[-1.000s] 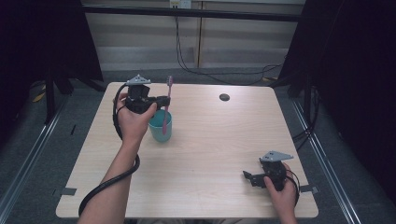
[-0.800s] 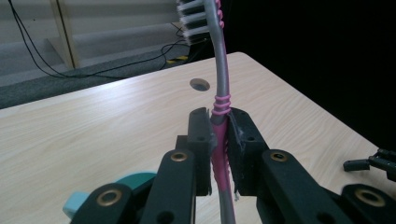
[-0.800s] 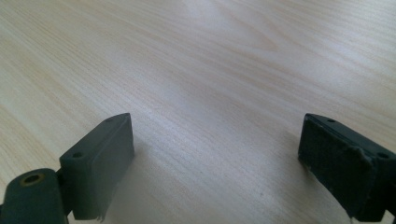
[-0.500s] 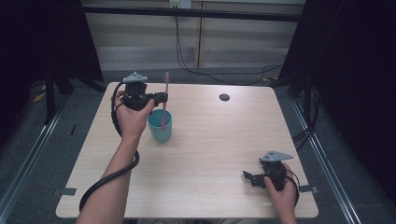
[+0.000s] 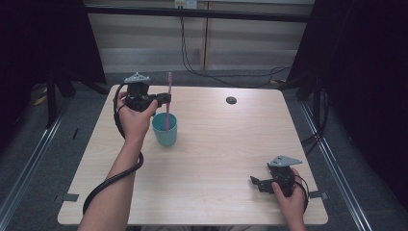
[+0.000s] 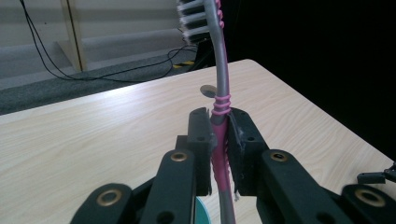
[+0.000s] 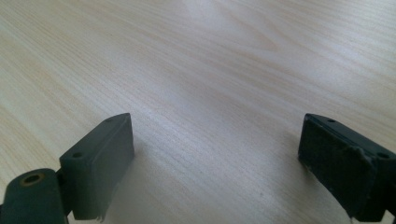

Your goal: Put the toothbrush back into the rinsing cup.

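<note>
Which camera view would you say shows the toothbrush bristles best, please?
The left gripper view: the toothbrush fills the frame, its white bristles sharp at the top. In the high view, it is a thin pink stick over the cup, bristles indistinct.
</note>
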`<state>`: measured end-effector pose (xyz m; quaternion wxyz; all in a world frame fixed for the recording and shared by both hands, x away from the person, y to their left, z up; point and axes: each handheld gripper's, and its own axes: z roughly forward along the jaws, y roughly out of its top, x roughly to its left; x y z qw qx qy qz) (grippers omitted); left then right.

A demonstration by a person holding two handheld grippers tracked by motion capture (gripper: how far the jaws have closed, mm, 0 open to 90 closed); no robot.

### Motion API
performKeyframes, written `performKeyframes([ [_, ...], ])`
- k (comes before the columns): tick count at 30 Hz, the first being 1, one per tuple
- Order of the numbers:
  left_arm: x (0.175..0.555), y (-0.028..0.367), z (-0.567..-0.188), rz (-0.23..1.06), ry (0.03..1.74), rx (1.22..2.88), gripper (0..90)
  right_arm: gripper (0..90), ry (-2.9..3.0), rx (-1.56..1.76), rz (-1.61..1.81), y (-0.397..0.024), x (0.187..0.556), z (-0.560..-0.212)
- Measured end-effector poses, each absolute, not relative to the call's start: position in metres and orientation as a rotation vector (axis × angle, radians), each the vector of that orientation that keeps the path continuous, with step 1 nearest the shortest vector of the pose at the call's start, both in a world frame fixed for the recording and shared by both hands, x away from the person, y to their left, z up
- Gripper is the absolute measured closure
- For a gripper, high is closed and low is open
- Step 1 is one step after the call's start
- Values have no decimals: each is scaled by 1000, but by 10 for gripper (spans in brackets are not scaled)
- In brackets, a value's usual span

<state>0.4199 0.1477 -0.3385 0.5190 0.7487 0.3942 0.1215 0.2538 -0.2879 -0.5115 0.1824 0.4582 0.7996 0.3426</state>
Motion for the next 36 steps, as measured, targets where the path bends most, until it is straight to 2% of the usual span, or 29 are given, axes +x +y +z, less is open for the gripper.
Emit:
performKeyframes([
  [23,435,149,-344,320,941,1777,806,101,2258,1288,968,-288,254,-512],
  [36,443,153,-366,351,979,1784,806,101,2259,1287,969,-288,254,-512],
])
